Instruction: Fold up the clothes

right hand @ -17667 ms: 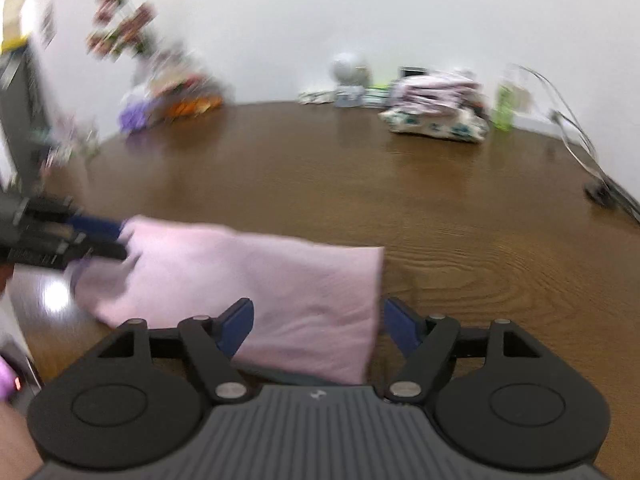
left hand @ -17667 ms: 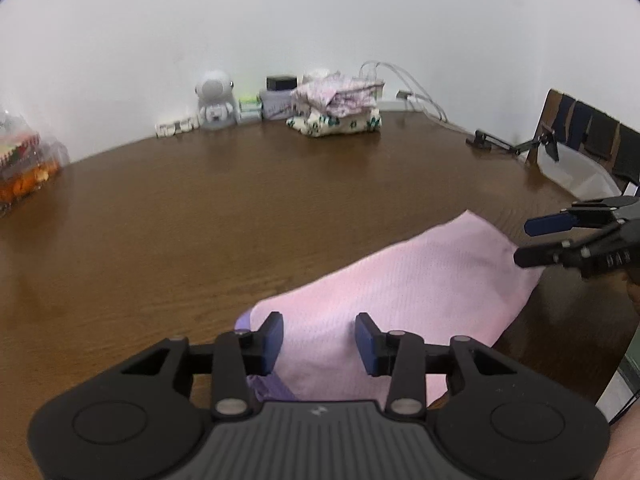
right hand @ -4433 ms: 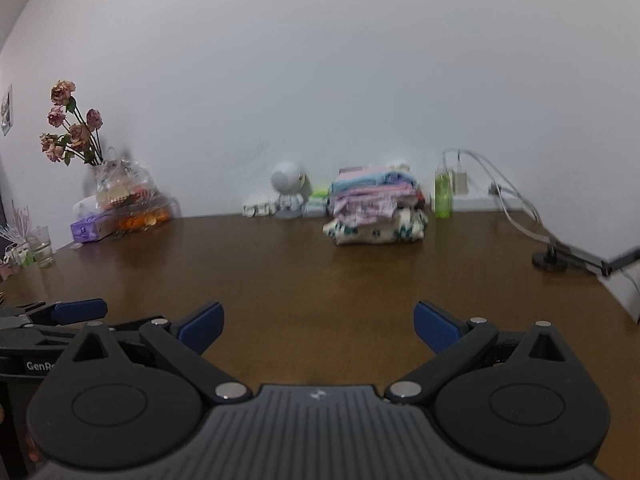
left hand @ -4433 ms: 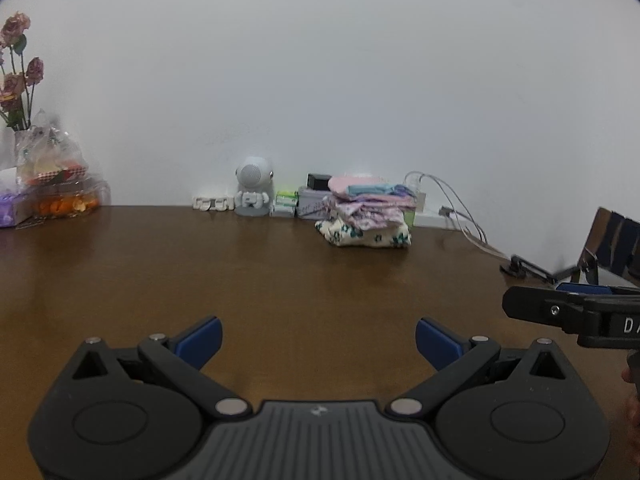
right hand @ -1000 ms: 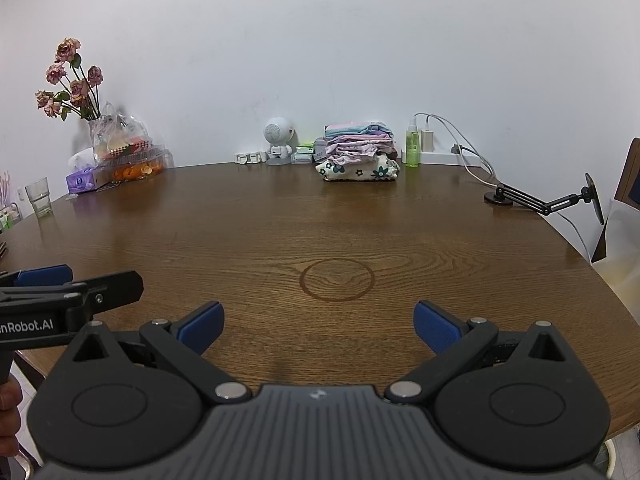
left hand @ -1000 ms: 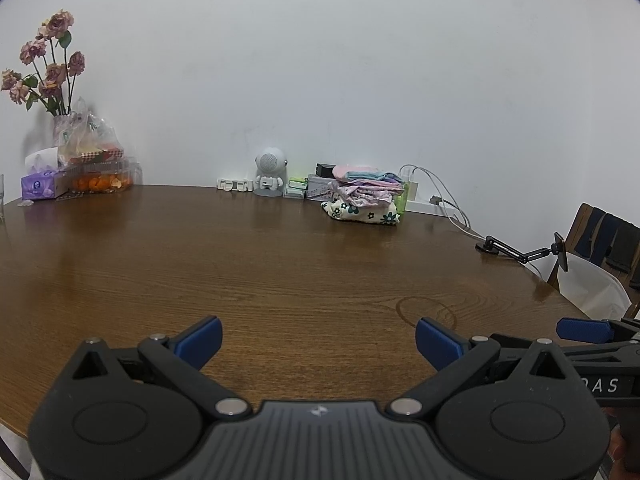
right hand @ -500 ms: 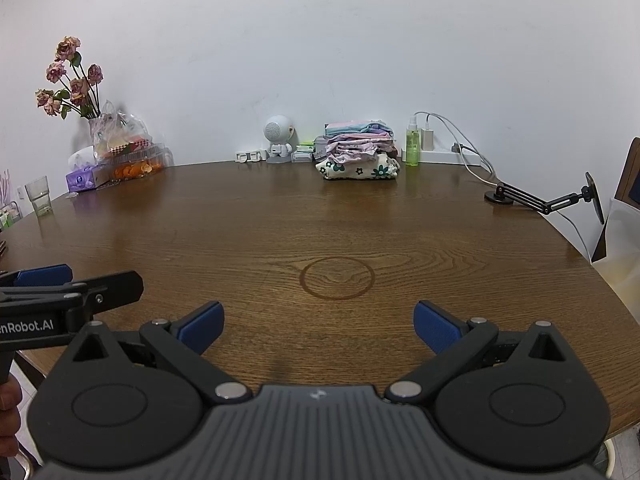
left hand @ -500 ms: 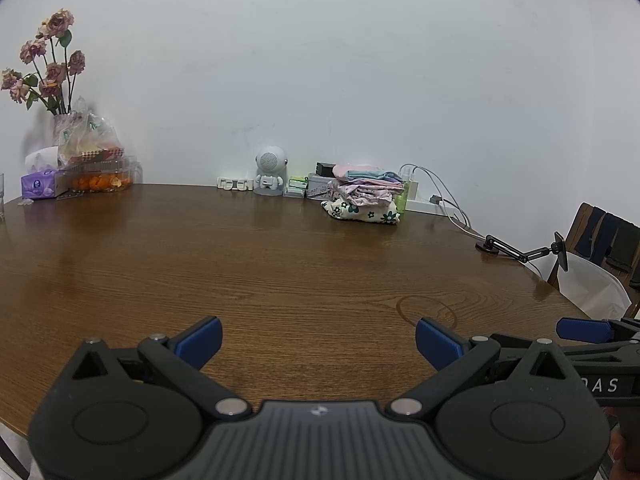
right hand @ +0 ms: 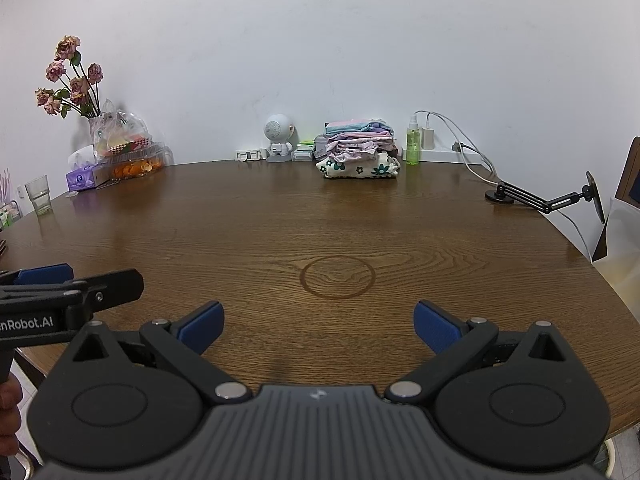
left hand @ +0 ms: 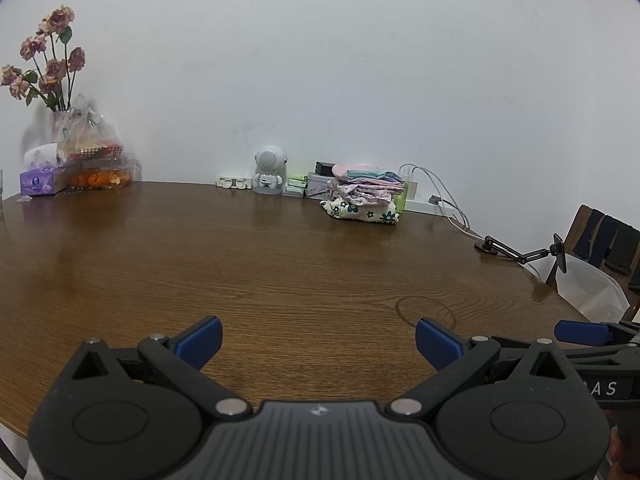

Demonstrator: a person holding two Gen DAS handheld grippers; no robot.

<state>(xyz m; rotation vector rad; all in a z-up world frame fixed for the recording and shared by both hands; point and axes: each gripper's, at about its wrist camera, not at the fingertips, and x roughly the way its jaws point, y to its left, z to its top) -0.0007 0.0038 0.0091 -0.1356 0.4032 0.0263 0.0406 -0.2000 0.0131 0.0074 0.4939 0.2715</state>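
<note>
Folded clothes (right hand: 359, 151) stacked at far edge of wooden table (right hand: 280, 220), by wall, long axis running left-right. Clear tub (right hand: 136, 164) far left holds orange fruit. Left gripper (left hand: 318, 342) spread wide, empty. Right gripper (right hand: 316, 326) spread wide, empty.

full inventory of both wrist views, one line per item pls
table: 1, brown wood, fills foreground
stack of folded clothes: 1, pink, purple, floral white, far edge by wall
robot figurine: 1, white-grey, left of stack
spray bottle: 1, green, right of stack
charger and cables: white, far right by wall
phone holder arm: 1, black, right edge
flowers: 1 bunch, pink, far left
tissue box: 1, purple, far left
glass: 1, clear, left edge
left gripper: open, empty
right gripper: open, empty
</note>
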